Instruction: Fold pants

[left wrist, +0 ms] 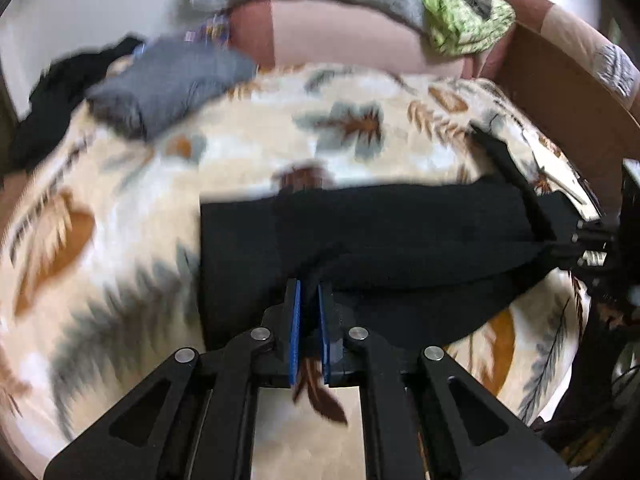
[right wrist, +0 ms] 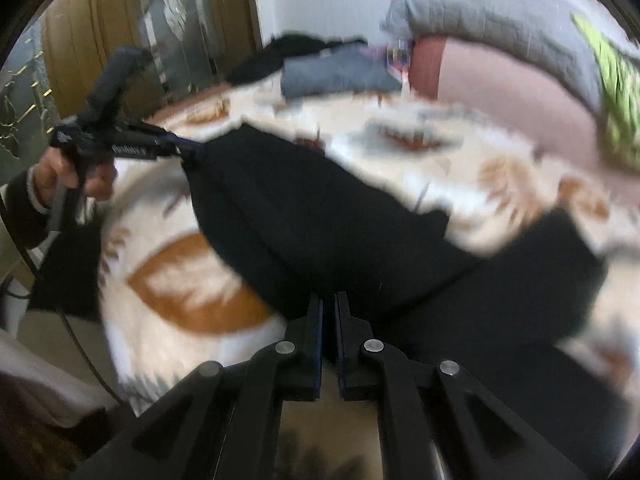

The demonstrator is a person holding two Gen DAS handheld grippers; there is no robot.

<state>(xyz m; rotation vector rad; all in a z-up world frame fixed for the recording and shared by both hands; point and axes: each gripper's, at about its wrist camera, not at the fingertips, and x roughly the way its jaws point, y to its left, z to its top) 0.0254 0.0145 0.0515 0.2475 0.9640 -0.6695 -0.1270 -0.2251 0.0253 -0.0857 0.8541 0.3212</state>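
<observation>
Black pants (left wrist: pixel 380 232) lay on the leaf-print blanket (left wrist: pixel 120 200), long axis left-right, strung between both tools. Left gripper (left wrist: pixel 309 292) pinched the near-left edge; right gripper (right wrist: pixel 329 300) pinched the right end. Fold would likely carry that held edge away, toward the far side.

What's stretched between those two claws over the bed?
The black pants span from the left claw to the right claw, above the leaf-print blanket, clearest in the right wrist view.
</observation>
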